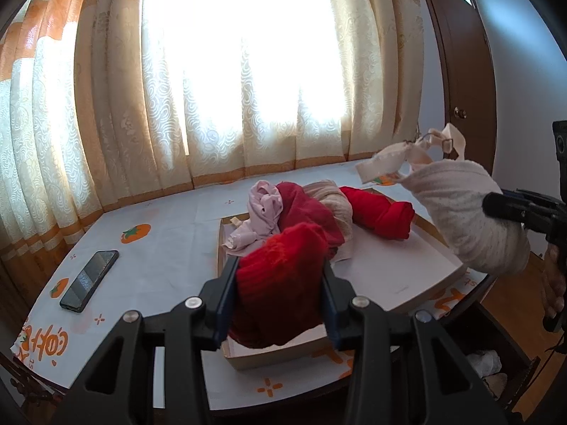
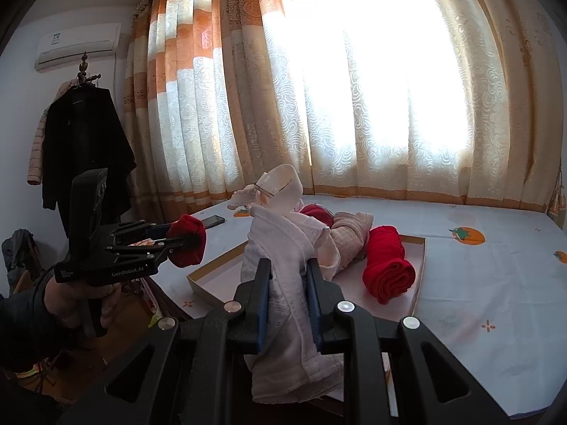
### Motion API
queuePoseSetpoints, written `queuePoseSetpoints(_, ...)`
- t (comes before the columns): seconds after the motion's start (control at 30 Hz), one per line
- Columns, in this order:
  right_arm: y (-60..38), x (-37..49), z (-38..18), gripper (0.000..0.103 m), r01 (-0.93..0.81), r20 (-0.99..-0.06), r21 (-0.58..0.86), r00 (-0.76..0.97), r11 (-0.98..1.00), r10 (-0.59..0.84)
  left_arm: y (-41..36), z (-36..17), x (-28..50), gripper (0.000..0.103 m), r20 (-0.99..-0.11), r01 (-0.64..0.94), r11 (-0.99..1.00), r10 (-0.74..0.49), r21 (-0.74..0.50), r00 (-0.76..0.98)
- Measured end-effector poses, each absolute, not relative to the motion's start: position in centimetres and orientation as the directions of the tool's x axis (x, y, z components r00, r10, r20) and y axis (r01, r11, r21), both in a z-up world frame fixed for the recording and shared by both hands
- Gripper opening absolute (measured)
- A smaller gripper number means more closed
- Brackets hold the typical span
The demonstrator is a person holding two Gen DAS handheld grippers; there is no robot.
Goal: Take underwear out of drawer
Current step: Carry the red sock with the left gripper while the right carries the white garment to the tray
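Lower right of the left wrist view, a drawer (image 1: 496, 361) is mostly cut off, contents unclear. Left gripper (image 1: 280, 283) pinches one red underwear (image 1: 280, 276); right gripper (image 2: 288, 297) pinches one white bra (image 2: 283, 258). Four more garments lie in the tray (image 1: 400, 276) on the table (image 1: 159, 233); one phone (image 1: 89, 279) at left.

Red garment (image 1: 283, 276): its lower part is hidden behind the fingers of the left hand-held gripper (image 1: 280, 294) clamped on it.
White garment (image 2: 287, 301): its bottom end is covered by the body of the right hand-held gripper (image 2: 288, 304).
Open drawer (image 1: 496, 361): cut off at 4 o'clock in the left view; the pale contents are too dim to identify.
Window: blown out white behind the curtain (image 1: 226, 88), nothing visible through it.
Box (image 1: 418, 276): its floor is partly buried under the clothes pile (image 1: 304, 209).
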State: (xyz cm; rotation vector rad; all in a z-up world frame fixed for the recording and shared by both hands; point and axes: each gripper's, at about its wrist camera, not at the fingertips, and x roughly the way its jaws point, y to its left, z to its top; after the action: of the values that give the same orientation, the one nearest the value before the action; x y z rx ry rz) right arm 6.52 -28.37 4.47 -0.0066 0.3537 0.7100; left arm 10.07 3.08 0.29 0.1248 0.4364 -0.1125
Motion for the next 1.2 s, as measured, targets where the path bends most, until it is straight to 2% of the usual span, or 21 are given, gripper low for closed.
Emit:
queuePoseSetpoints(0.73, -26.9, 7.6, 6.0, 0.021, -0.637, -0.303, 0.097, 0.713, 0.765, 0.632, 3.2, 1.3, 11.6, 0.041, -0.411, 0.131, 0.985, -0.074, 0.111, 0.908)
queuePoseSetpoints(1.2, -26.3, 10.0, 6.6, 0.021, -0.623, -0.324, 0.097, 0.718, 0.776, 0.616, 4.0, 0.7, 14.4, 0.041, -0.465, 0.125, 0.988, -0.068, 0.092, 0.883)
